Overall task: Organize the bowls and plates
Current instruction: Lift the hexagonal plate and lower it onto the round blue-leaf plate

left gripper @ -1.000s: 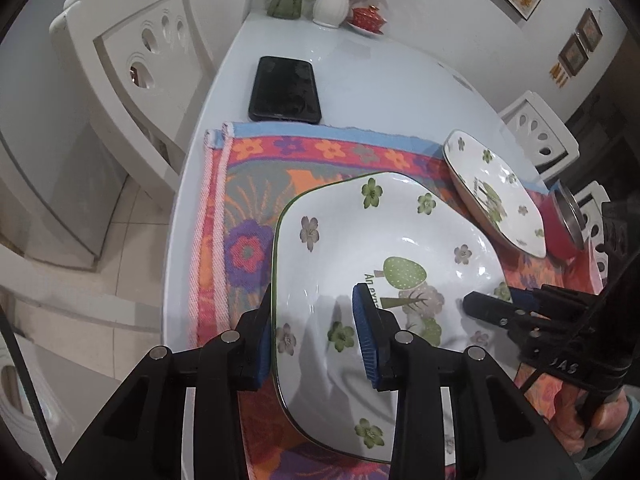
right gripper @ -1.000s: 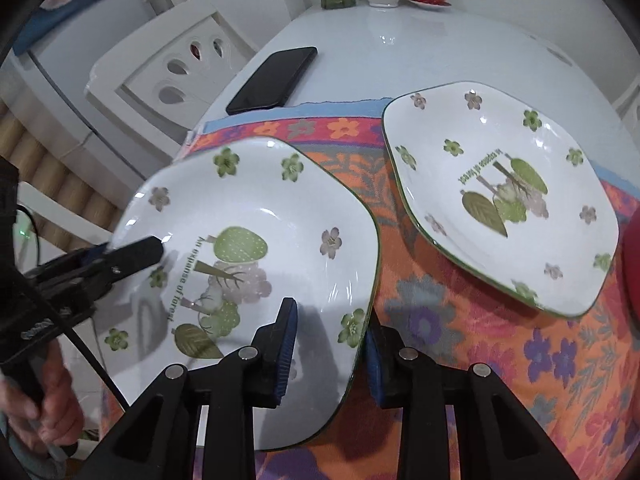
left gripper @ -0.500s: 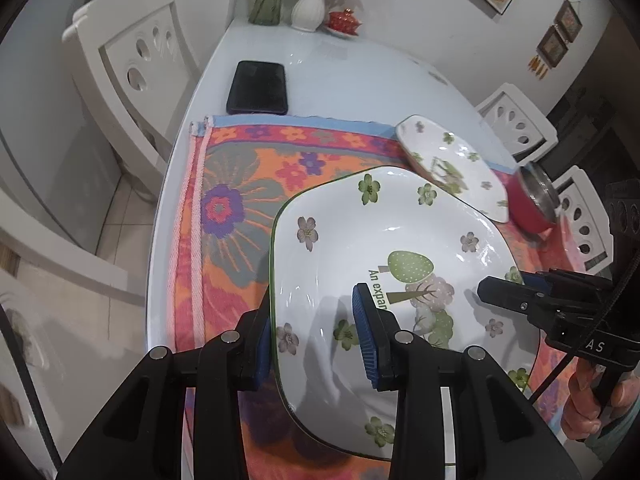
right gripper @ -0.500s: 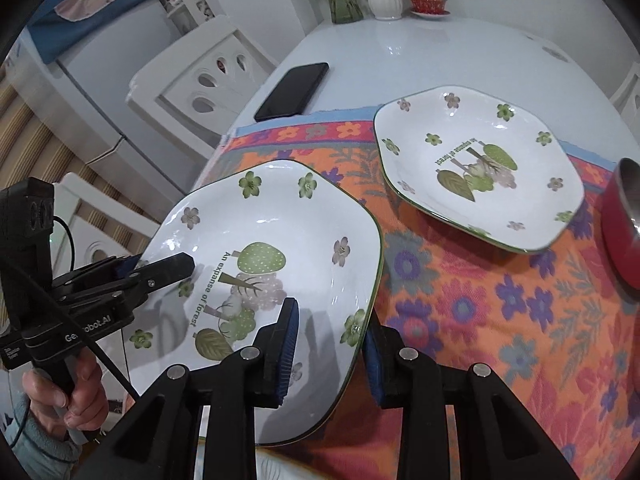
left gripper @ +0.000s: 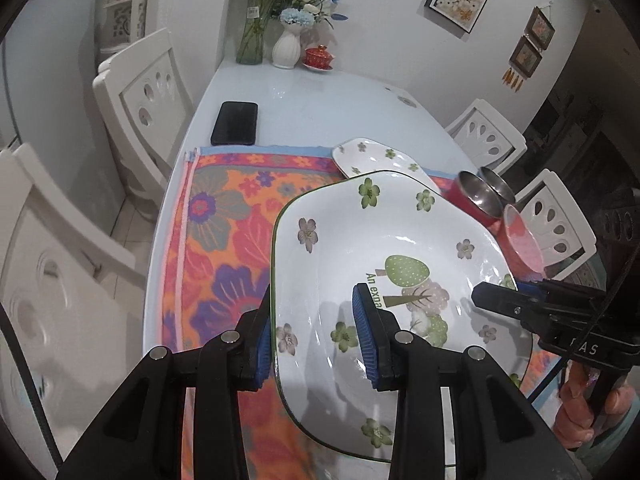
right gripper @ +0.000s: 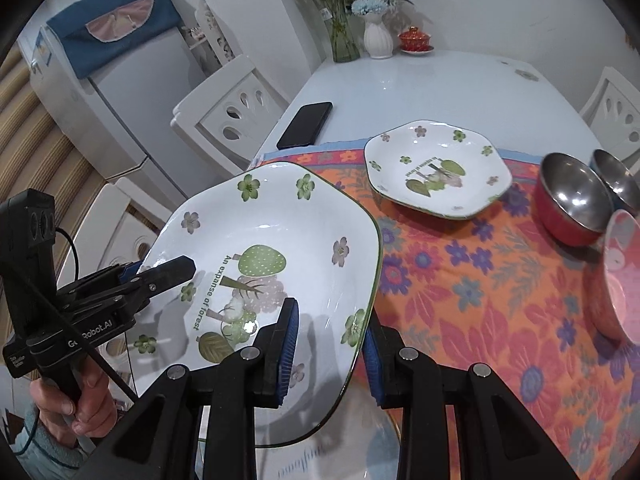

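A large white plate (left gripper: 404, 248) (right gripper: 280, 240) with green flowers and a tree print hangs in the air above the table, held from both sides. My left gripper (left gripper: 316, 340) is shut on its left rim, and it shows in the right wrist view as the left gripper (right gripper: 160, 272). On the opposite rim my right gripper (right gripper: 330, 348) is shut; the left wrist view shows that right gripper (left gripper: 496, 292) too. A second flowered plate (right gripper: 438, 168) (left gripper: 376, 156) lies on the floral cloth (right gripper: 500, 300). A red steel-lined bowl (right gripper: 574, 200) (left gripper: 474, 196), a pink bowl (right gripper: 620, 272) (left gripper: 522, 242) and another steel bowl (right gripper: 616, 176) stand at the right.
A black phone (left gripper: 235, 123) (right gripper: 306, 125) lies on the pale table (left gripper: 320, 108) beyond the cloth. Vases with flowers (left gripper: 286, 46) and a red lidded cup (left gripper: 319, 57) stand at the far end. White chairs (left gripper: 144, 100) flank both sides; a fridge (right gripper: 100, 92) stands left.
Both grippers have lifted the large plate up off the cloth and drawn it back; the table, second plate and bowls now look smaller and farther away. The grips are unchanged.
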The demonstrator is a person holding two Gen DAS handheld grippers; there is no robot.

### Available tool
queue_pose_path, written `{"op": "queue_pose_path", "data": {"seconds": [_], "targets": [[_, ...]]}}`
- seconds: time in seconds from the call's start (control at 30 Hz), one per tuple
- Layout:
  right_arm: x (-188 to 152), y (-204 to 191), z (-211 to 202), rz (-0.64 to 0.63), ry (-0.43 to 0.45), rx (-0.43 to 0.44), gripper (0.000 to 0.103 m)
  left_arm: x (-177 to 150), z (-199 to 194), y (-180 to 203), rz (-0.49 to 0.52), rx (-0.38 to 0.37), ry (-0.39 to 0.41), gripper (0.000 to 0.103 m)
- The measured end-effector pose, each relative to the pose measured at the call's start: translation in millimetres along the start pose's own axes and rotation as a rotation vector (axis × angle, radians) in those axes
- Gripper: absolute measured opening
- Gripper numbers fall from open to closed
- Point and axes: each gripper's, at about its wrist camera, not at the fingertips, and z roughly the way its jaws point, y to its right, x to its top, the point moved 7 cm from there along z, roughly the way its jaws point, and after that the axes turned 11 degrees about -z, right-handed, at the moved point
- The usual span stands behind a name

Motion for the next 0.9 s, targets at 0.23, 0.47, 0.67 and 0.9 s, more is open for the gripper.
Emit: {"op": "queue_pose_path", "data": {"seconds": [0.23, 0.47, 0.67, 0.9], "targets": [[-56.8, 0.1, -29.9, 0.016, -0.033, 0.013, 0.03, -55.3, -16.9, 17.2, -0.023, 0.001, -0.042, 0.032], [-123.6, -3.8, -37.4, 0.045, -0.102, 0.038, 0.03, -115.7, -24.8, 22.1, -0.039, 0.029, -0.088, 0.032], [-167.7, -6.7, -30.0, 0.084, -0.167, 0.082, 0.03, -148.4, -24.2, 18.8, -0.068, 0.045, -0.107, 0.032], [-180.1, -5.7, -20.3, 0.081, -0.202, 0.063, 0.03, -157.9, -14.5, 15.0, -0.091, 0.045, -0.108, 0.032]]}}
